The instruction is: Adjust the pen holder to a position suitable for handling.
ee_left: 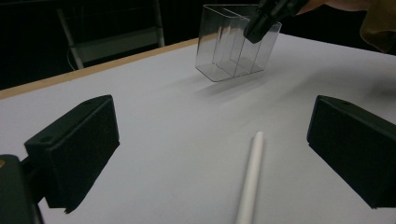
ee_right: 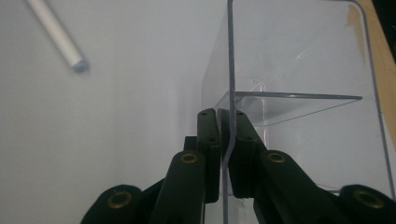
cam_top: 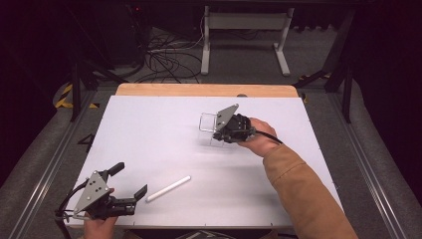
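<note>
A clear plastic divided box [cam_top: 207, 124] stands on the white table [cam_top: 149, 129], right of centre. My right gripper [cam_top: 218, 134] is shut on one of its walls; in the right gripper view the jaws [ee_right: 227, 119] pinch the thin clear wall of the box [ee_right: 299, 70] from above. A white rod [cam_top: 168, 188] lies flat near the front edge. My left gripper [cam_top: 130, 180] is open just left of the rod, with nothing between its fingers. In the left gripper view the rod [ee_left: 250, 182] lies between and ahead of the wide-open jaws [ee_left: 210, 140], and the box [ee_left: 224, 56] is farther off.
A wooden strip [cam_top: 206, 90] runs along the table's far edge. Behind it are floor cables [cam_top: 166, 57] and a white desk frame [cam_top: 244, 30]. Black stands flank the table on both sides.
</note>
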Demonstrator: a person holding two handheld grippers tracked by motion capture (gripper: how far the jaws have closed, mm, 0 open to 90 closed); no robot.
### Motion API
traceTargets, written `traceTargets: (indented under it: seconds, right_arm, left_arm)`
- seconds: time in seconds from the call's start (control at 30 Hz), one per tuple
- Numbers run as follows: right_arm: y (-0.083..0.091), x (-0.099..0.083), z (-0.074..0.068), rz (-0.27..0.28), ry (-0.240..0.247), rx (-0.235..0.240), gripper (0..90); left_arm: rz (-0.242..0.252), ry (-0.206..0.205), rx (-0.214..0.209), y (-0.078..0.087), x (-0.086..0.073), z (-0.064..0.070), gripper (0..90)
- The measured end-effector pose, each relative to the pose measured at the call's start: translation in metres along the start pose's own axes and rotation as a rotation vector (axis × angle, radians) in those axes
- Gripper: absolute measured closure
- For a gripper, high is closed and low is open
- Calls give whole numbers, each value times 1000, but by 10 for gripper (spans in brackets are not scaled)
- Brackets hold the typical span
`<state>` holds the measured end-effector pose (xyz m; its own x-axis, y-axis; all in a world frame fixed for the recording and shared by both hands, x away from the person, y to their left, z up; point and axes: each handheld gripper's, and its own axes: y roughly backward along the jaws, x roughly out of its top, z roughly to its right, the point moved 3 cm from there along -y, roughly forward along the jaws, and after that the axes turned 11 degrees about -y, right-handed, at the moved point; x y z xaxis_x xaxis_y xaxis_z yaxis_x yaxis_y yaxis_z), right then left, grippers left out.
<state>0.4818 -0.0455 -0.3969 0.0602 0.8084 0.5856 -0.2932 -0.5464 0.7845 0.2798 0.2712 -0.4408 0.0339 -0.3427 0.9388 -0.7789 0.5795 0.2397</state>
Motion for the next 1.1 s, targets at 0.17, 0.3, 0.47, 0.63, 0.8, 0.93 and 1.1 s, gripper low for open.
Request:
traceTargets:
  seconds: [0.17,0.3,0.47,0.63,0.8,0.93,1.1]
  right_arm:
    - [-6,13,-15,-27,12,51,851]
    - [-11,20,-26,-41,21,78,851]
    - [-19,30,-36,-54,21,104,853]
    - [-27,36,-44,-73,21,122,855]
    - [-33,39,-47,-94,0,125,859]
    - [-36,40,-48,-104,-13,118,865]
    - [-37,40,-48,-113,-9,127,862]
  left_arm:
    - [1,6,0,0,0,0,30]
    - [0,1,-2,0,0,0,30]
    - [1,-1,0,0,0,0,30]
    - [1,1,-3,0,0,0,30]
    - [3,5,-3,1,0,0,30]
    - [5,5,-3,1,0,0,30]
    - [3,2,-4,1,0,0,30]
